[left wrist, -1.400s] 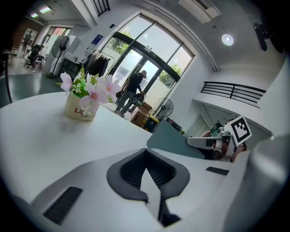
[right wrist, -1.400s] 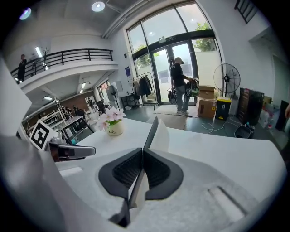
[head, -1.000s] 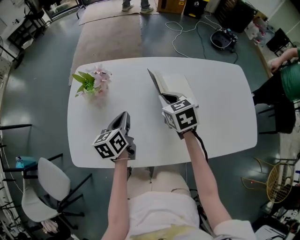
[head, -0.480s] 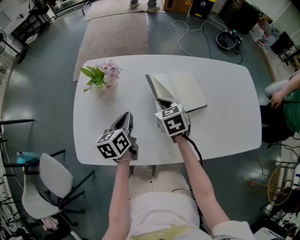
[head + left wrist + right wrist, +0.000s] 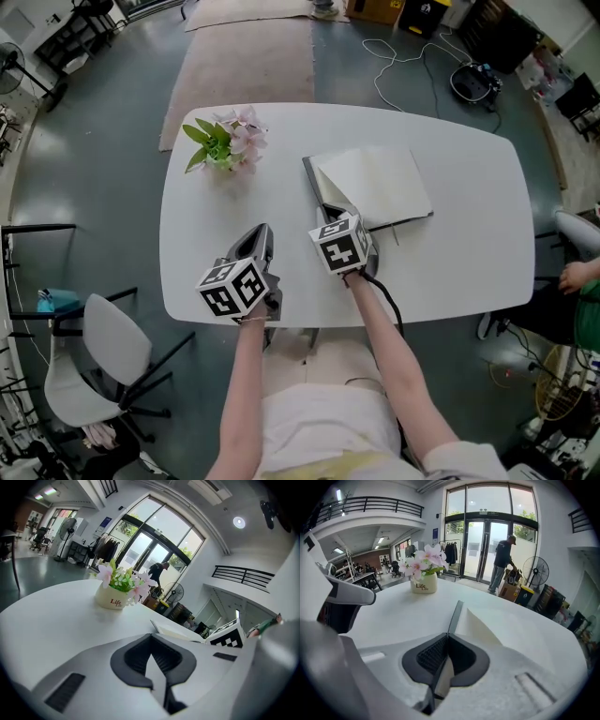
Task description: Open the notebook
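Holding on tight, the right gripper (image 5: 334, 212) has its jaws pinched shut on the dark cover (image 5: 313, 180) of the notebook (image 5: 380, 187). It grips the end of the cover closest to the person. In the right gripper view the cover (image 5: 455, 612) goes straight away from the jaws and stands up on its thin edge. A white page (image 5: 480, 625) curls off to the right of it. The notebook sits in the middle of the white table (image 5: 450, 272), and its white pages lie flat on the right side. Its long side, where the cover is joined on, runs from close to the person to far away and leans a little to the left at the far end. So the book is right in front of the right gripper, and that hand is the one touching it. The left gripper (image 5: 259, 234) is near, off to the left of the book, but apart from it. Its jaws are shut too, with nothing in them. I think the cover is about halfway open. To finish, it has to tip over to the left and lie flat on the bare table beside the book. The flower pot (image 5: 228, 145) is at the back left, well apart, so it should not get in the way. The left gripper may be a bit close to where the cover will land.
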`<state>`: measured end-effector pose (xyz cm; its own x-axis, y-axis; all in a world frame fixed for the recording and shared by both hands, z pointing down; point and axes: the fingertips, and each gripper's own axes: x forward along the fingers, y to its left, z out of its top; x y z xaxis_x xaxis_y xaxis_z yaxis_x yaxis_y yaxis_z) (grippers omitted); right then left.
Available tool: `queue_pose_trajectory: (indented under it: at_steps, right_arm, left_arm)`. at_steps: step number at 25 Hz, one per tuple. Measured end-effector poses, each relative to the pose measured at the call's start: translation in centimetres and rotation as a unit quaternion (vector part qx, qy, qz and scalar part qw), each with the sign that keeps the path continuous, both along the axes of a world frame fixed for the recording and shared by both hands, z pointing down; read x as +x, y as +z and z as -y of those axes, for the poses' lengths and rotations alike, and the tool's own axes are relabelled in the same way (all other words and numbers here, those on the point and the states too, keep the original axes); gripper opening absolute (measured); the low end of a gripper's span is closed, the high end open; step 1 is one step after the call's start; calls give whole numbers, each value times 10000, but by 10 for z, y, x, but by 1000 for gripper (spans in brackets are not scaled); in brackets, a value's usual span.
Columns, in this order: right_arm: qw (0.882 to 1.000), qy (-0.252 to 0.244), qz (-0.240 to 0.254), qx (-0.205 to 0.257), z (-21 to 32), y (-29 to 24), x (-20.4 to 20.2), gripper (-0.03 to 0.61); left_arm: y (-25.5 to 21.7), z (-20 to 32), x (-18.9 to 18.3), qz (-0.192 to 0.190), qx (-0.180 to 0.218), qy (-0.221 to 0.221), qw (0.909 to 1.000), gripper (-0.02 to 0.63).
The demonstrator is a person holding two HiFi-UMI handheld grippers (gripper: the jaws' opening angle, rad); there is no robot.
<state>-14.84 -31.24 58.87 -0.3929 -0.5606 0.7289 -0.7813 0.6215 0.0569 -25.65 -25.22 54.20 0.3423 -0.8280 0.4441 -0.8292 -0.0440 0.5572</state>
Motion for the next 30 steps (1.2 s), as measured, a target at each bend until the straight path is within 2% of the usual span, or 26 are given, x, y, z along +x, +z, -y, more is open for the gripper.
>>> queue_pose_trajectory:
  at_steps: [16, 30]
  right_arm:
    - [9995, 181, -249, 13, 1, 24, -7, 15]
    - [9984, 413, 353, 134, -14, 1, 0, 20]
  left_arm:
    - [8, 1, -18, 20, -27, 53, 10000, -2]
    - [0, 2, 2, 172, 89, 494, 9986, -2]
